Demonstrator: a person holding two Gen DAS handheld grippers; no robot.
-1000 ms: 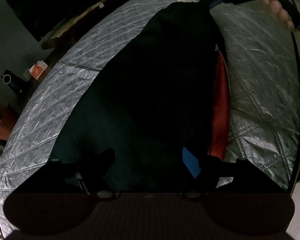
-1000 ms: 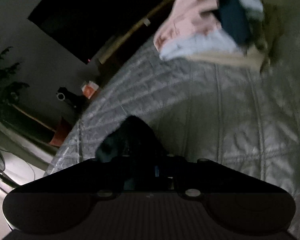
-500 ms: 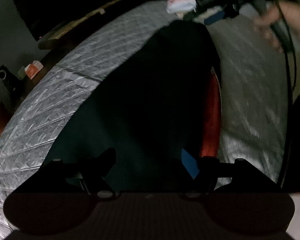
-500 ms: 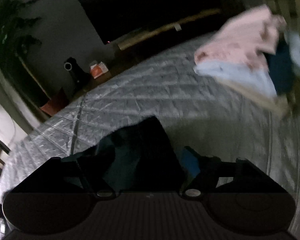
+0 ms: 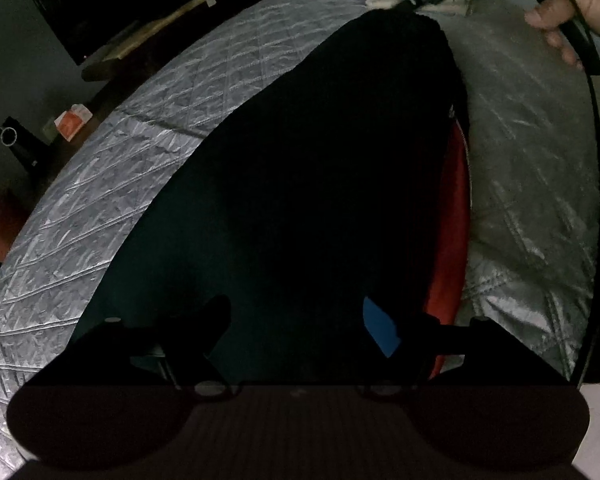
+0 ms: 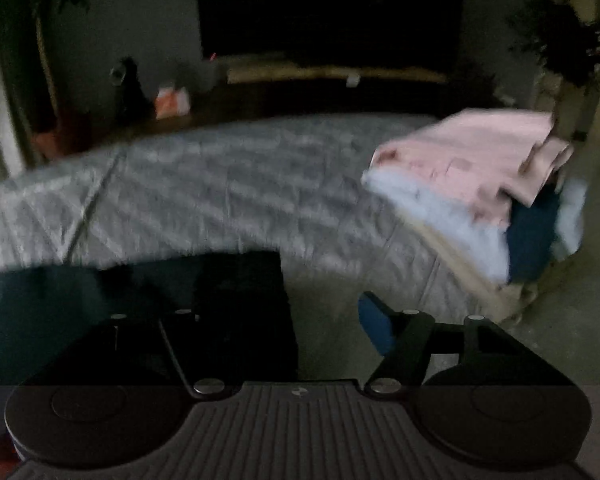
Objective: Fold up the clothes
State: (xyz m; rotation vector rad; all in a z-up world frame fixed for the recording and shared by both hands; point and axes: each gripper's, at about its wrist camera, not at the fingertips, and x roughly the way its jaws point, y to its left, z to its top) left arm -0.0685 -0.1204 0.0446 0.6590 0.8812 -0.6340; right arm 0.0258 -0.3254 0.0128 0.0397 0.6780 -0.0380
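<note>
The dark jacket (image 5: 320, 184) lies flat on the quilted bedspread (image 5: 140, 168), its long axis running from just under the left gripper (image 5: 296, 324) away toward the folded pile (image 6: 472, 176) at the bed's far end, with the red lining (image 5: 452, 240) along its right edge. The left gripper hovers over the jacket's near hem, jaws apart, gripping nothing. The right gripper (image 6: 280, 312) sits at the jacket's far corner, nearer the pile; its jaws have just been opening and nothing is pinched between them. The near hem is probably the left hand's to take.
</note>
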